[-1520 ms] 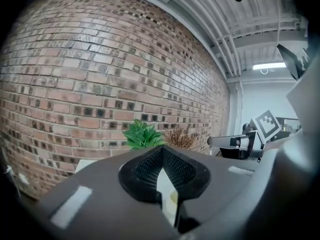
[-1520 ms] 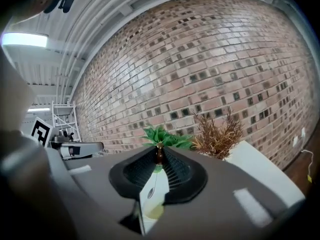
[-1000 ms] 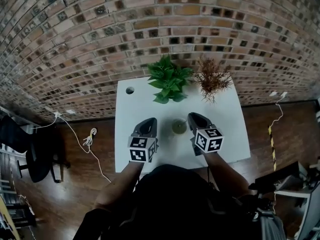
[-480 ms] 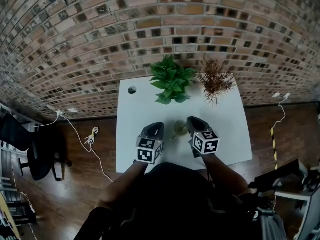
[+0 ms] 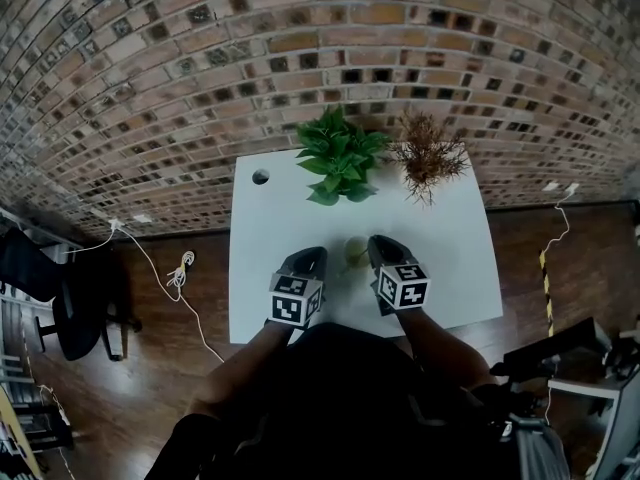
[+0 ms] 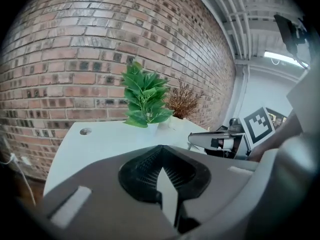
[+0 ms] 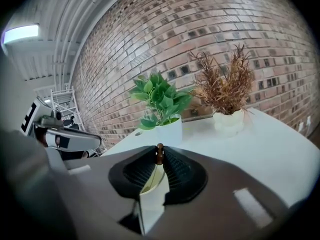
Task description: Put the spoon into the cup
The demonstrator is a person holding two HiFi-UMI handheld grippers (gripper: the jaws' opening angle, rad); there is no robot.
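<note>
A red-brown brick wall [image 5: 150, 68] rises behind a white rectangular bench [image 5: 450, 248] standing on a dark wooden floor [image 5: 560, 258]. A leafy green plant in a white pot [image 5: 338, 158] and a dried brown shrub in a white pot [image 5: 428, 156] sit along the bench's back edge. A small round hole [image 5: 260, 177] marks its back left corner.

Near the middle of the front edge stands the small olive-green cup [image 5: 355, 253], flanked on either side by the two grey hand-held tools. The right claw [image 7: 159, 156] is clamped on a slim pale spoon with a brown tip [image 7: 159, 153], which pokes up between its ribbed black pads. The left claw [image 6: 160, 159] has its jaws together with nothing between them, just beside the cup on the left.

The task appears to be at its midpoint. The spoon is picked up and carried close to the cup, but neither claw view shows the cup, and the head view does not show the spoon over its rim. Lowering the spoon into the cup and letting go are what seems left to do.
</note>
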